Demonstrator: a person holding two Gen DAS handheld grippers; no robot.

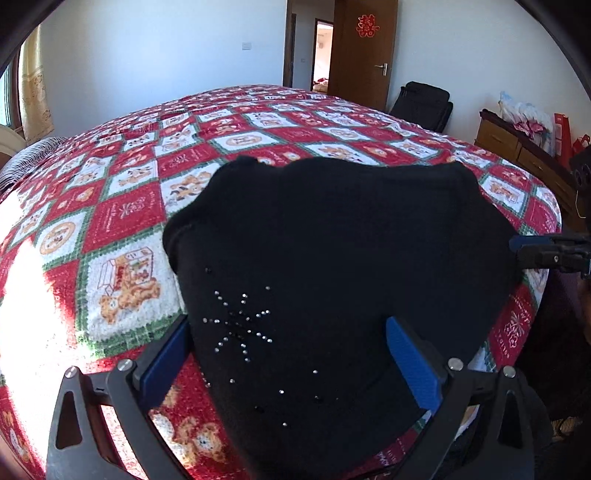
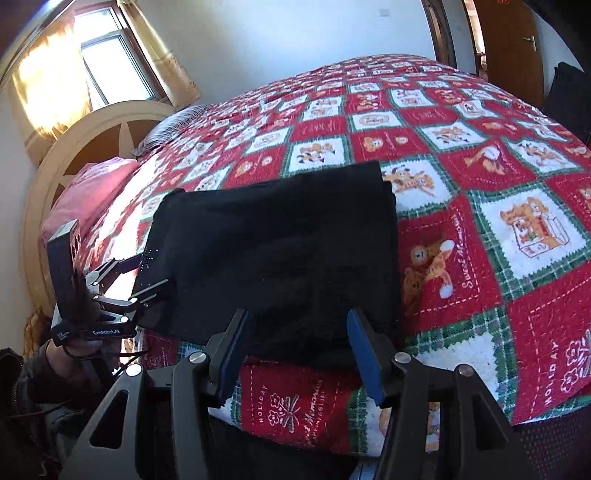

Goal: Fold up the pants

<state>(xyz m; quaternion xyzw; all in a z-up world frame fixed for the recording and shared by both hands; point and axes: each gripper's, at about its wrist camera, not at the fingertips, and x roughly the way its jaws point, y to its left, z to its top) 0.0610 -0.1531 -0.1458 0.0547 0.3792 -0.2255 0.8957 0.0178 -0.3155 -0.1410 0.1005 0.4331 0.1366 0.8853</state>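
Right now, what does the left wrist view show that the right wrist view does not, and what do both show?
Only the left wrist view shows the rhinestone star on the black pants, the red paper cutting on the door, and the wooden dresser.

Only the right wrist view shows the window, the round headboard and the pink pillow.

Both show the folded pants lying on the red patchwork blanket, and both grippers, left gripper and right gripper, open over the near edge.

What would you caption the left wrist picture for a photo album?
Open left gripper over folded black pants on a red patchwork bedspread.
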